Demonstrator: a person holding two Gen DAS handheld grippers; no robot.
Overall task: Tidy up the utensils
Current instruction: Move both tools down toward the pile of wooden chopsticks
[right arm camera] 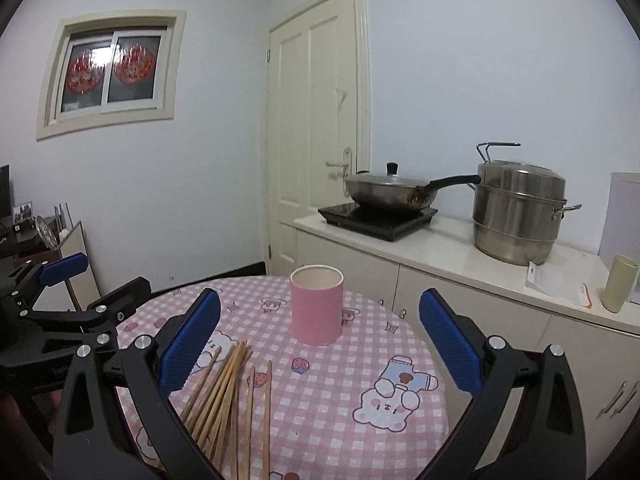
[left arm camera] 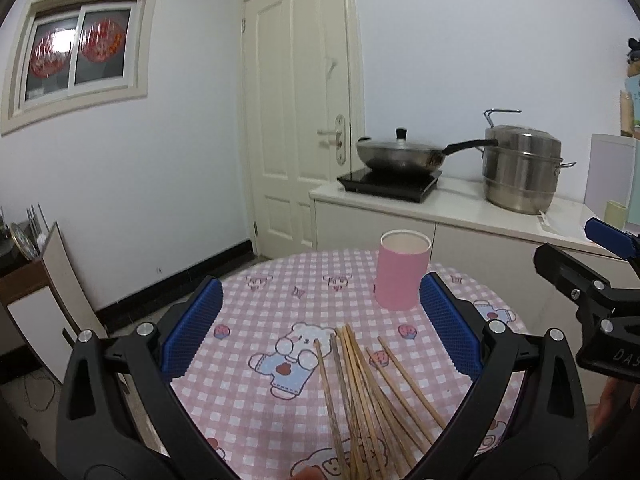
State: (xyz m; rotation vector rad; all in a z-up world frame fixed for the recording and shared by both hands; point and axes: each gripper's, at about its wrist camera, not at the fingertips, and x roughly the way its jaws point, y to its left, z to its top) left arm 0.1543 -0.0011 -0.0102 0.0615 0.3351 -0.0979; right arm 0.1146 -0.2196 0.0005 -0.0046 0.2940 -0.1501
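Observation:
Several wooden chopsticks (left arm camera: 364,396) lie fanned out on the round table with a pink checked cloth (left arm camera: 256,420); they also show in the right wrist view (right arm camera: 228,396). A pink cylindrical holder (left arm camera: 402,270) stands upright and empty behind them, also seen in the right wrist view (right arm camera: 317,305). My left gripper (left arm camera: 320,320) is open and empty, held above the chopsticks. My right gripper (right arm camera: 320,334) is open and empty, to the right of the chopsticks and in front of the holder. Each gripper shows in the other's view: the right one (left arm camera: 592,276) and the left one (right arm camera: 76,296).
A white counter (right arm camera: 460,264) stands behind the table with an induction hob and lidded wok (right arm camera: 384,192), a steel steamer pot (right arm camera: 518,216), a paper (right arm camera: 556,284) and a pale green cup (right arm camera: 619,288). A door (right arm camera: 316,120) is behind. A cabinet (left arm camera: 36,312) stands at left.

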